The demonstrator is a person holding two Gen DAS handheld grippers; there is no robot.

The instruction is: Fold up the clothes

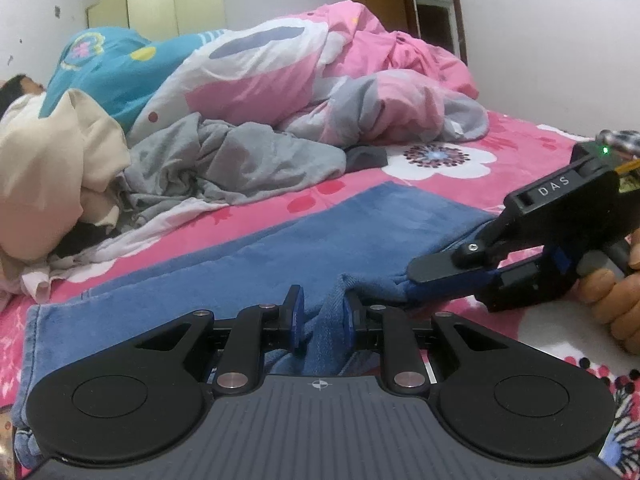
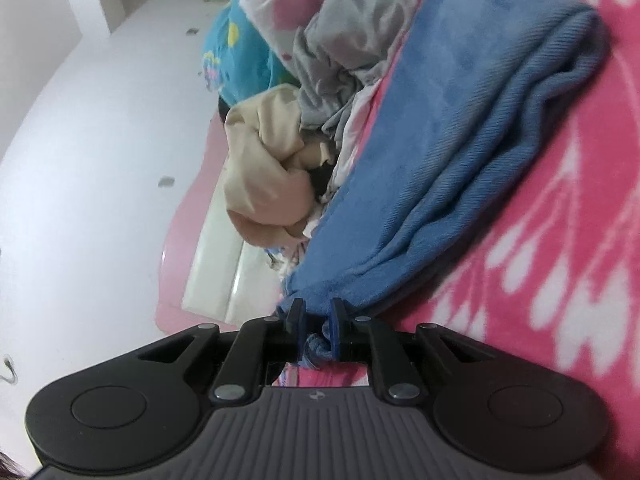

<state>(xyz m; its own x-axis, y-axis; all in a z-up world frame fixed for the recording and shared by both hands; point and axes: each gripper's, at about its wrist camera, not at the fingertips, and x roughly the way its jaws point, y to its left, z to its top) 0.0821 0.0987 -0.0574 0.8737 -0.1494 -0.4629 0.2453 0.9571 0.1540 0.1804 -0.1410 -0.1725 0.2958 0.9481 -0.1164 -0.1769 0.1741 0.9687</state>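
A blue garment lies stretched out on the pink flowered bed sheet. My left gripper is shut on a bunched edge of it near the front. My right gripper comes in from the right, held by a hand, and is shut on the same edge a little to the right. In the right wrist view the right gripper pinches a gathered corner of the blue garment, which runs away across the sheet in long folds.
A pile of unfolded clothes lies behind: a grey garment, a beige one, and a pink and white quilt. A person's head shows at the far left. A pink bed frame and white wall are beyond.
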